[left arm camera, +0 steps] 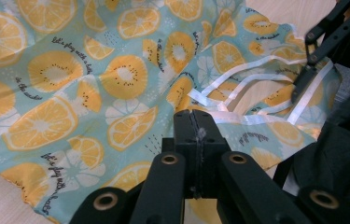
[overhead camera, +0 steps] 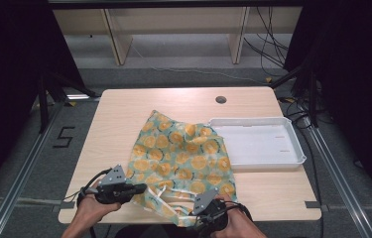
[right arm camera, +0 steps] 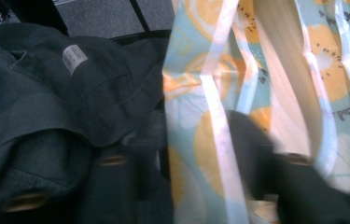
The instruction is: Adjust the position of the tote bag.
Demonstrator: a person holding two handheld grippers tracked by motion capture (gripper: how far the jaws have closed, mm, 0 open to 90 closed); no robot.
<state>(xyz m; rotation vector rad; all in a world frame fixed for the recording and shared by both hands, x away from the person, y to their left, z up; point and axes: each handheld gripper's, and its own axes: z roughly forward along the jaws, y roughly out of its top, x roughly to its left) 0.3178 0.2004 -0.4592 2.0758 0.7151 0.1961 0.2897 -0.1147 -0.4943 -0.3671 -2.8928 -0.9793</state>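
I have the left tool [overhead camera: 133, 189] clamped tight on the near edge of the fruit-print cloth [overhead camera: 183, 153], its two black jaws pressed flat together with the fabric's hem caught between them, as the left gripper view shows [left arm camera: 195, 128]. From that tool the cloth spreads forward and away across the counter [overhead camera: 119, 119], crumpled, with orange slices and kiwi rounds on pale blue. White ribbon ties [left arm camera: 252, 84] lie looped on the fabric just to the right of the left tool's tip.

My right tool [overhead camera: 204, 212] sits at the near edge of the counter, at the cloth's near right corner. In the right gripper view its jaws stand apart, with a hanging fold of the cloth and a white tie [right arm camera: 221, 116] running down between them; the picture is blurred, so I cannot tell whether the pads press the fabric.

A white tray [overhead camera: 292, 136] sits beyond the right tool, its left rim touching the cloth's far edge.
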